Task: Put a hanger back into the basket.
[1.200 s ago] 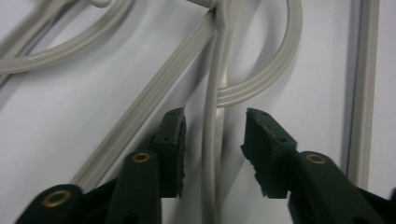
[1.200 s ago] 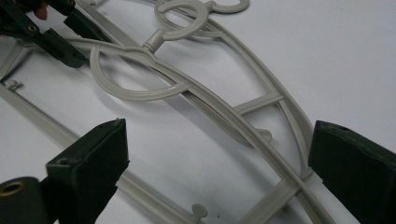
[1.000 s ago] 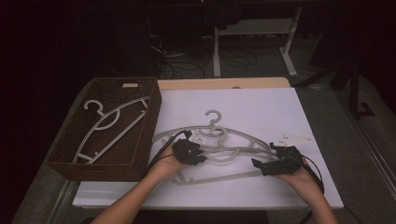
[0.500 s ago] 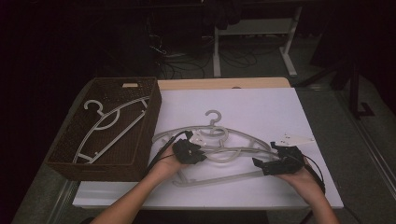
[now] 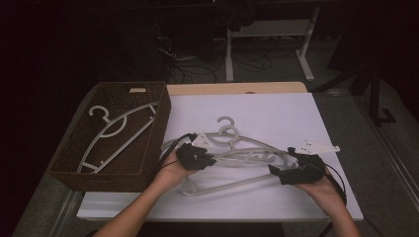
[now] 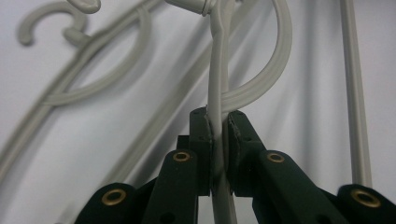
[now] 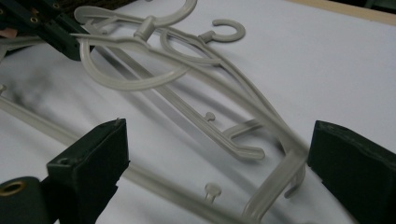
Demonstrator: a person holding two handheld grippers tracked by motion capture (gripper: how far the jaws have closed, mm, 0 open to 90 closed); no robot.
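Left claw (image 6: 218, 140), just closed, clamps the hanger (image 5: 237, 157) by its thin, stiff, light, slippery shoulder at nine o'clock; right claw (image 7: 217, 172) gapes, released.

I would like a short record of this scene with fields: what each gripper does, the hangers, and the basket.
left gripper: shut on a hanger bar; its fingers have just been closing on it
right gripper: open, fingers apart around the hanger's end
hangers on table: grey plastic, at least two, overlapping on the white table
basket: brown wicker, at the table's left, with one hanger inside
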